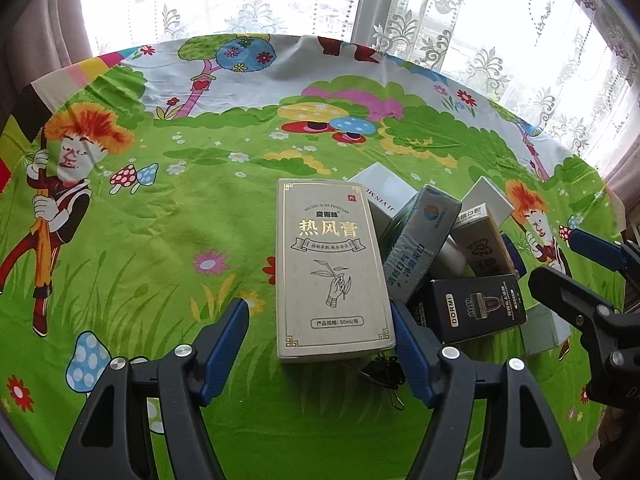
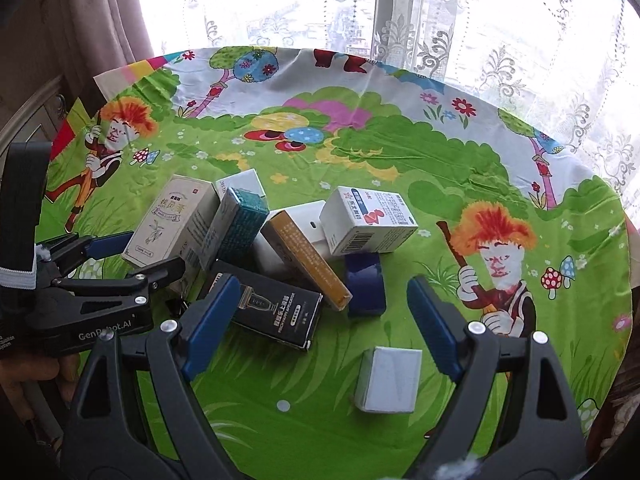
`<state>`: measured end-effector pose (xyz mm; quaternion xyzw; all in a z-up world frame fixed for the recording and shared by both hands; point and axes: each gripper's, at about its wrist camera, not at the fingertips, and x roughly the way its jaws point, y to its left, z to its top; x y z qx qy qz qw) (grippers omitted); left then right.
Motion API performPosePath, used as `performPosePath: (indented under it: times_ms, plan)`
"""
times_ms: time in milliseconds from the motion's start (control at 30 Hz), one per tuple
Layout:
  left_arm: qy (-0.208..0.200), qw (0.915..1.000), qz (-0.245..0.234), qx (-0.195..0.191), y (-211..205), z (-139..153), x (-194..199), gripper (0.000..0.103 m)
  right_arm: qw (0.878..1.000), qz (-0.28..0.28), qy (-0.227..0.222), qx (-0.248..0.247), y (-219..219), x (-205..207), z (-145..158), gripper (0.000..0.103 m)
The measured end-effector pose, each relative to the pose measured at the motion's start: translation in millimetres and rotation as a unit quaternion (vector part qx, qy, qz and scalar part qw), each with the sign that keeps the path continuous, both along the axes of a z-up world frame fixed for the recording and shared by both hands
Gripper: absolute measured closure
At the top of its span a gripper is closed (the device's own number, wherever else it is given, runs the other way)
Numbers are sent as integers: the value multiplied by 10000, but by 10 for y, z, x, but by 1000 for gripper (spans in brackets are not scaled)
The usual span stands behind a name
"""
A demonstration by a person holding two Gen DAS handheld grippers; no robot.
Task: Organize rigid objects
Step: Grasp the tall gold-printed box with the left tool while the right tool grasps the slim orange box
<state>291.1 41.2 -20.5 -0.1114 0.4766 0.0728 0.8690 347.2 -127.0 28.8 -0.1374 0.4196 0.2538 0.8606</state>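
Left gripper spread, its right pad touching the beige carton at the pile's left side mid-tablecloth, likely lining up a grasp; right gripper spread, empty above small white box toward near edge.

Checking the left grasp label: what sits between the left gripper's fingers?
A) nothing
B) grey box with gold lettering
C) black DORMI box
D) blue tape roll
B: the grey box with gold lettering lies between the open fingers of the left gripper, pads not visibly pressing it.
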Motion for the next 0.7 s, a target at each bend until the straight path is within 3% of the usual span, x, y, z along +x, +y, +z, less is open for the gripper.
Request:
performPosePath:
  times_ms: [133, 400, 533, 700]
  plan:
    - [-4, 10000, 5, -73, 33, -22, 2, 32, 9991, 388, -18, -187, 126, 133, -13, 19]
    - [-23, 10000, 8, -63, 59, -28, 3, 32, 9946, 947, 266, -338, 333, 301, -175, 40]
    - [-27, 10000, -9, -66, 62, -26, 3, 38, 9937, 1019, 316, -347, 392, 360, -216, 43]
    - [-33, 9999, 7, -113, 70, -33, -2, 49, 9925, 1056, 521, -327, 438, 420, -291, 63]
